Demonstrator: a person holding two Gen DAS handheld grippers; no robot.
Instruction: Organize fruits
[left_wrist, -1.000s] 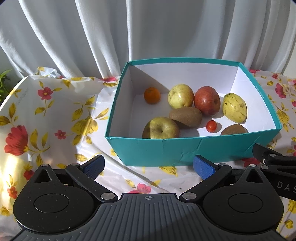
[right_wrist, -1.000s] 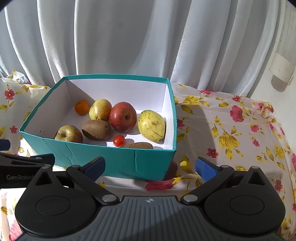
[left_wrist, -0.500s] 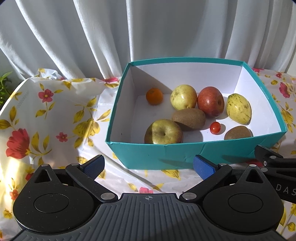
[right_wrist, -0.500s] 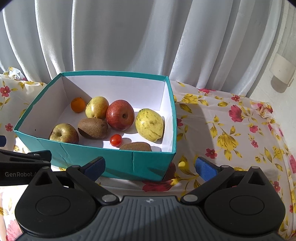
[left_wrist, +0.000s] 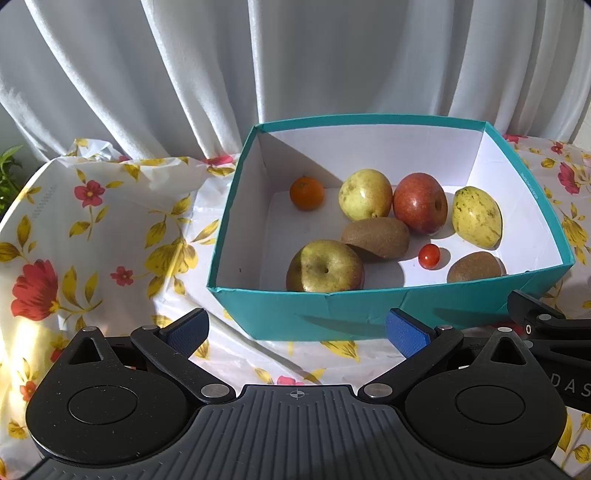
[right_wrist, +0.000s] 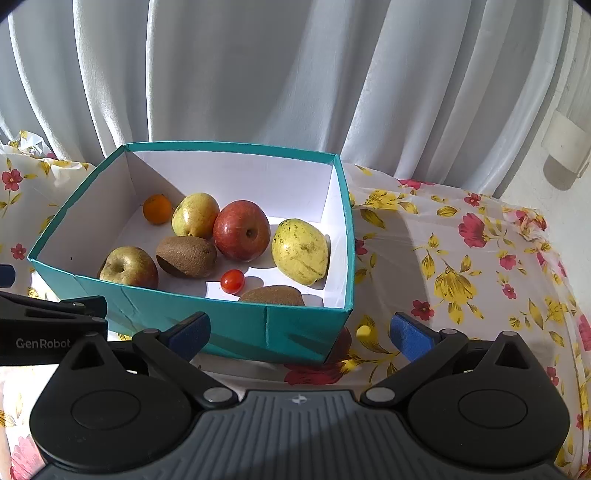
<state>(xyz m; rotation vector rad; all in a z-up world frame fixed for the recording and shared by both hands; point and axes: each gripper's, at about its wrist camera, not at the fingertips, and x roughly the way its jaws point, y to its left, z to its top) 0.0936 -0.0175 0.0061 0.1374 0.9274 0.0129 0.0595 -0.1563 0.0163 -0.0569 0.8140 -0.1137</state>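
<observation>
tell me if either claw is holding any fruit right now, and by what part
Nothing is held. The left claw and right claw are both open and empty, in front of the teal box.

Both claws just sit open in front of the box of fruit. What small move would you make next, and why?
Probably ease the right claw over the box rim toward the tomato: both claws are open and empty, and the tomato lies alone near the front wall.
</observation>
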